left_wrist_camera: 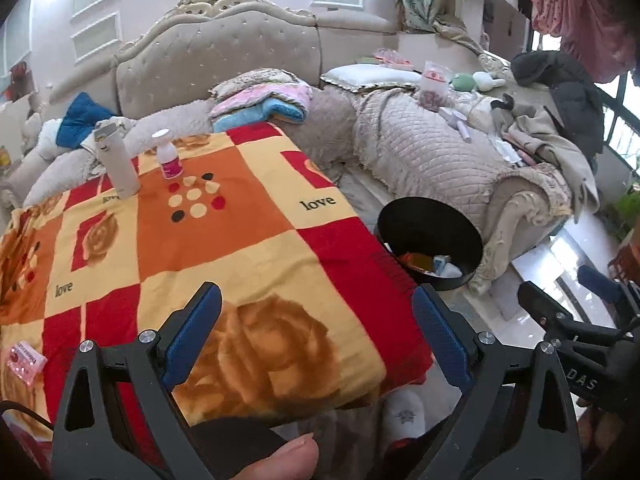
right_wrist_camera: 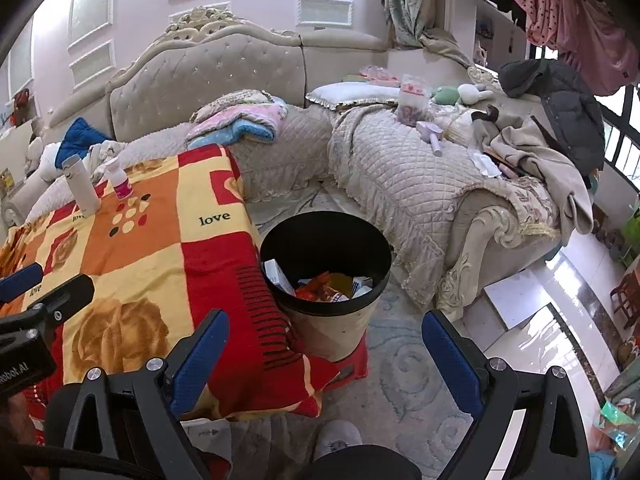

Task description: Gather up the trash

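A black trash bin (right_wrist_camera: 326,264) stands on the floor at the right edge of the blanket-covered table (right_wrist_camera: 160,248); it holds orange wrappers and small boxes (right_wrist_camera: 332,286). It also shows in the left wrist view (left_wrist_camera: 430,240). My left gripper (left_wrist_camera: 316,328) is open and empty above the table's near edge. My right gripper (right_wrist_camera: 326,354) is open and empty, near the table's front right corner, in front of the bin. A pink wrapper (left_wrist_camera: 26,362) lies at the table's left edge. A grey tube (left_wrist_camera: 117,160) and a small white bottle with pink label (left_wrist_camera: 168,156) stand at the table's far side.
A beige quilted sofa (right_wrist_camera: 400,168) wraps behind and to the right, strewn with folded towels (right_wrist_camera: 236,122), a pillow, toys and clothes. A red stool (right_wrist_camera: 356,364) sits under the bin. A slippered foot (right_wrist_camera: 336,438) is below. The glossy floor lies at right.
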Demonstrator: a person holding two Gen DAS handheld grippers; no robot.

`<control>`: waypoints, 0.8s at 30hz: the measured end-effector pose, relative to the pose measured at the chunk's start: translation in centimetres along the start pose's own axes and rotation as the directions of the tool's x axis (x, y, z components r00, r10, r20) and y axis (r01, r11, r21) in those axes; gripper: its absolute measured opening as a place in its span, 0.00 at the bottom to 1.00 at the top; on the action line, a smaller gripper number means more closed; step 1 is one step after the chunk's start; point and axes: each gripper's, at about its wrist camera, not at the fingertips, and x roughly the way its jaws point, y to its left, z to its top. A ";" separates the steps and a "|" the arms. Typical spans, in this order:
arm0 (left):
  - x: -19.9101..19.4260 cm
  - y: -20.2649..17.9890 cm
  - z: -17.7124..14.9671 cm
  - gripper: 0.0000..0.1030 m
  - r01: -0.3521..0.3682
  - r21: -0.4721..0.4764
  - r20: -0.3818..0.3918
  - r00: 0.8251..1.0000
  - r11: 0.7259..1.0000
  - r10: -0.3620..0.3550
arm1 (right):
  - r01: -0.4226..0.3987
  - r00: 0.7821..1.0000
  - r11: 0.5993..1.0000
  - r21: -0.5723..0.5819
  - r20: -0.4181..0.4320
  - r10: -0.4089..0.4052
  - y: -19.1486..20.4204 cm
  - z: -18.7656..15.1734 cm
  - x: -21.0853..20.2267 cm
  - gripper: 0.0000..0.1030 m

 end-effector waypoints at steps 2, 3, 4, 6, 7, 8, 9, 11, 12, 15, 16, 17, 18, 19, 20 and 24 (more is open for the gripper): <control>0.1 0.0 -0.2 0.93 -0.005 -0.001 -0.003 1.000 1.000 0.005 | -0.005 1.000 1.000 -0.001 0.004 0.005 0.1 -0.1 -0.1 0.93; 0.2 0.0 -0.2 0.93 -0.008 -0.003 -0.006 1.000 1.000 0.008 | -0.008 1.000 1.000 0.000 0.005 0.008 0.1 -0.1 -0.2 0.93; 0.2 0.0 -0.3 0.93 -0.004 -0.005 -0.008 1.000 1.000 0.004 | -0.010 1.000 1.000 0.000 0.006 0.010 0.1 -0.1 -0.2 0.93; 0.3 0.0 -0.3 0.93 -0.005 -0.010 -0.016 1.000 1.000 0.005 | -0.011 1.000 1.000 0.000 0.013 0.011 0.0 0.0 -0.4 0.93; 0.3 0.0 -0.4 0.93 -0.008 -0.013 -0.015 1.000 1.000 0.007 | -0.011 1.000 1.000 0.000 0.013 0.011 0.0 0.0 -0.4 0.93; 0.4 0.0 -0.4 0.93 -0.008 -0.014 -0.013 1.000 1.000 0.008 | -0.011 1.000 1.000 0.000 0.013 0.011 0.0 0.0 -0.4 0.93; 0.4 0.1 -0.4 0.93 -0.011 -0.016 -0.017 1.000 1.000 0.011 | -0.011 1.000 1.000 0.000 0.014 0.011 0.0 0.0 -0.4 0.93; 0.5 0.1 -0.4 0.93 -0.007 -0.019 -0.024 1.000 1.000 0.006 | -0.013 1.000 1.000 0.002 0.013 0.013 0.0 0.1 -0.4 0.93; 0.6 0.2 -0.4 0.93 -0.006 -0.020 -0.025 1.000 1.000 0.006 | -0.011 1.000 1.000 0.002 0.015 0.011 0.0 0.0 -0.4 0.93; 0.7 0.2 -0.4 0.93 -0.004 -0.016 -0.026 1.000 1.000 0.003 | -0.010 1.000 1.000 -0.006 0.018 0.010 0.2 0.1 -0.4 0.93; 0.9 0.1 -0.5 0.93 -0.002 -0.015 -0.031 1.000 1.000 0.001 | -0.008 1.000 1.000 -0.009 0.017 0.008 0.3 0.2 -0.3 0.93; 1.0 0.1 -0.5 0.93 0.001 -0.015 -0.033 0.999 1.000 -0.001 | -0.009 1.000 1.000 -0.008 0.015 0.009 0.3 0.2 -0.2 0.93; 1.1 0.1 -0.6 0.93 0.005 -0.014 -0.035 0.999 1.000 -0.005 | -0.011 1.000 1.000 -0.006 0.014 0.011 0.3 0.2 -0.1 0.93; 1.2 0.1 -0.6 0.93 0.009 -0.010 -0.038 0.999 1.000 -0.010 | -0.011 1.000 1.000 -0.005 0.013 0.011 0.3 0.2 -0.1 0.93; 1.3 0.0 -0.7 0.93 0.012 -0.007 -0.040 0.999 1.000 -0.012 | -0.010 1.000 1.000 -0.004 0.014 0.010 0.3 0.2 -0.1 0.93; 1.5 -0.3 -1.0 0.93 0.020 0.000 -0.042 0.999 1.000 -0.020 | -0.009 1.000 1.000 -0.003 0.015 0.009 0.3 0.2 -0.1 0.93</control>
